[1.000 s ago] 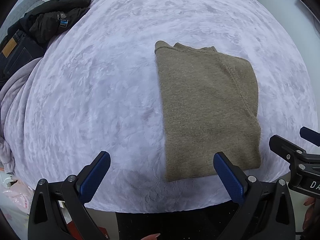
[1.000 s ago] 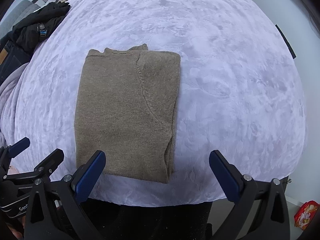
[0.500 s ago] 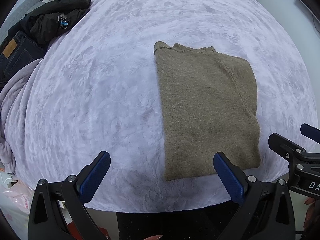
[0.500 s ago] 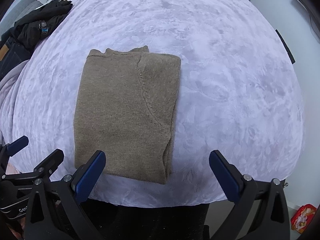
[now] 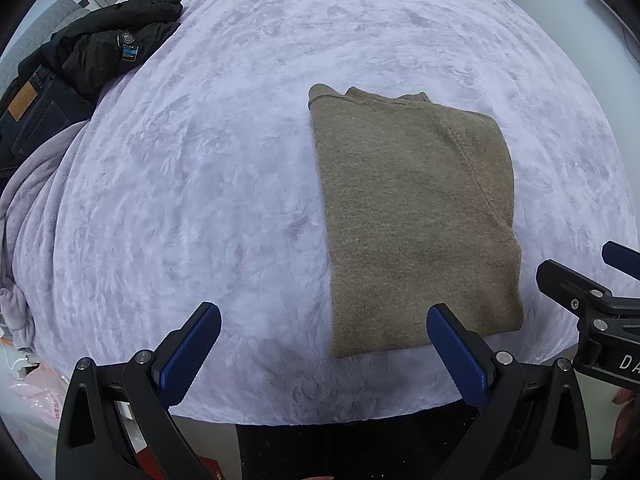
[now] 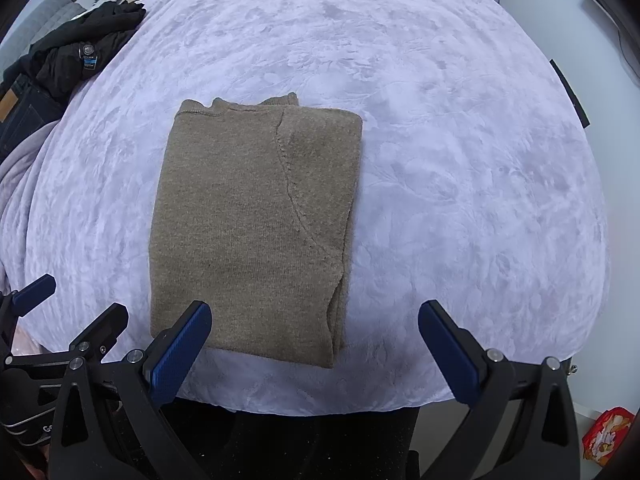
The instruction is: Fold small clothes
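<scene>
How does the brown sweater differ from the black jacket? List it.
The brown sweater lies flat, folded into a neat rectangle; the black jacket sits crumpled in a heap. The sweater is mid-bed near the front edge; the jacket is at the far left edge. Both rest on the lilac blanket.

A black jacket (image 5: 108,48) and blue jeans (image 5: 32,116) lay on the bed's (image 5: 240,160) far left edge.
</scene>
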A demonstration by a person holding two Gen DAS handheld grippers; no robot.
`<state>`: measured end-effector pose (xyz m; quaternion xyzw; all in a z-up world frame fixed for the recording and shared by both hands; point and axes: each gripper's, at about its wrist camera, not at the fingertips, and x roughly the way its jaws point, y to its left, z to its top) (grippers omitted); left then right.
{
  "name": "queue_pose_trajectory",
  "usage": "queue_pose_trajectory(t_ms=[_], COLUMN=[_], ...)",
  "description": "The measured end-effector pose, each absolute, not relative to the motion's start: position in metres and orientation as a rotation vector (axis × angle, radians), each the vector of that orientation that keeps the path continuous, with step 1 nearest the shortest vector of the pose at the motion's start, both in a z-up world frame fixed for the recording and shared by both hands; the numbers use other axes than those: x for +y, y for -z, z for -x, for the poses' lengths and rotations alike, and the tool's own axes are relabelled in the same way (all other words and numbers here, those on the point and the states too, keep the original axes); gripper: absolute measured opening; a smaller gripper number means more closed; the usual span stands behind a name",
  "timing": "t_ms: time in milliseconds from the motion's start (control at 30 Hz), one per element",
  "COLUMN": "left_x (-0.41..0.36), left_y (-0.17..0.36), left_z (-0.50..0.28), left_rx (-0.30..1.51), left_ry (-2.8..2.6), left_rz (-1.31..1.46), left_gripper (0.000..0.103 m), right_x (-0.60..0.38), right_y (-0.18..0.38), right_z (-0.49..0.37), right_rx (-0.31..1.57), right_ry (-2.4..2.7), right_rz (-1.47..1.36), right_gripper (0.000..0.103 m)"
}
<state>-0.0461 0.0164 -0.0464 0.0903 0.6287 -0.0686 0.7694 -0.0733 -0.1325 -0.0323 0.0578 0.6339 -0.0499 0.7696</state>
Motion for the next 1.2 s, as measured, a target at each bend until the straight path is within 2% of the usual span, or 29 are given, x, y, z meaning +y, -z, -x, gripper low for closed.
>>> queue_pose_trajectory(t_ms=[1200], left_x=[0.0219], left_y=[0.0472], left_z=[0.0491], left_rx=[1.371], left_ry=[0.129], left_rz=[-0.176], left_gripper=[0.103], right_x=[-0.1332], right_y=[0.0321], right_z=[0.0787], right_rx=[1.379], right_ry=[0.124], right_rz=[-0.129], right_gripper=[0.103])
